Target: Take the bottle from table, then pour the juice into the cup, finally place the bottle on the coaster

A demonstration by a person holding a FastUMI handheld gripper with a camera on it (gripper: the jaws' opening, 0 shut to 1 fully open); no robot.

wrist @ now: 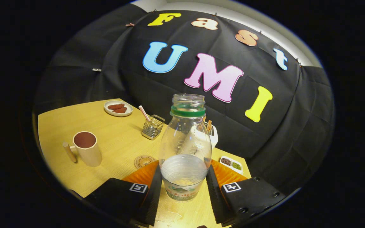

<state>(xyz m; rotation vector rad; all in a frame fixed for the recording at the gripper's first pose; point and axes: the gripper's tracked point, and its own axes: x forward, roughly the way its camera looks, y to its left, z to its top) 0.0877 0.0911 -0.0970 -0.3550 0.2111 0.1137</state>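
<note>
Gripper [184, 193] closed on lower body of open, capless bottle [185, 148], both fingers against its sides; bottle upright between fingers, partly filled, seemingly clear of worktop [112, 142]. Risk judged: thin clear wall, low grasp, top-heavy swing or slip during tilt. Cup [86, 148] well off to left, coaster [144, 161] just beyond left finger; spill onto worktop likely if tilted before mouth reaches cup rim.

Gripper-mounted fisheye looks forward, tilted, apparently close above the table [106, 139].
</note>
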